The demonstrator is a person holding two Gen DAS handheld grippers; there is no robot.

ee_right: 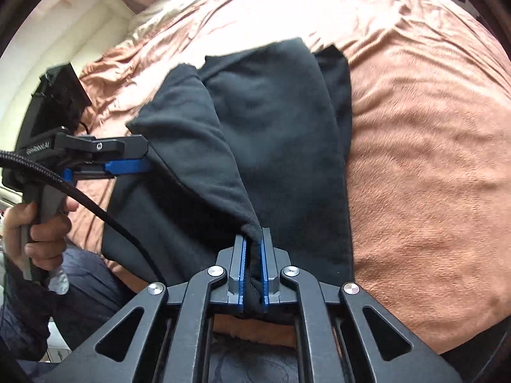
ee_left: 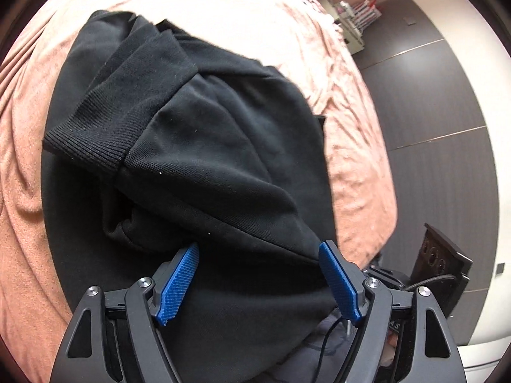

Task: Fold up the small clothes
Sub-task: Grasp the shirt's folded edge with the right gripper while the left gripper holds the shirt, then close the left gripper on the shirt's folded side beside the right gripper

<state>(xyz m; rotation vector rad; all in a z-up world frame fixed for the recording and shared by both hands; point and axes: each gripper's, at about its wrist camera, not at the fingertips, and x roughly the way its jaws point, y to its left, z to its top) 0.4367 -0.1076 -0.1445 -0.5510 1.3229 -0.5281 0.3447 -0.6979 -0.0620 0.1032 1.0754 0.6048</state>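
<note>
Nearest, right tool (ee_right: 254,255) angled down at the bed, blue pads (ee_right: 263,268) clamped tight on a bunched fold of the black garment (ee_right: 271,146), cloth pulled up into a small peak between them. Just beyond, left tool (ee_left: 258,274) also tilted downward, jaws spread wide over the garment's near edge, pads (ee_left: 177,279) apart from each other with black cloth lying between and not squeezed. Seen side-on from the right wrist view, left tool (ee_right: 134,166) low against the garment's left edge, gripped by a hand (ee_right: 41,233) wrapped round its handle, braided cable (ee_right: 95,201) trailing off. Farther out, garment half-folded on the pink blanket (ee_right: 431,159), ribbed cuff (ee_left: 89,134) lying across the top. Beyond the bed, grey floor (ee_left: 447,111), possibly tiled.
</note>
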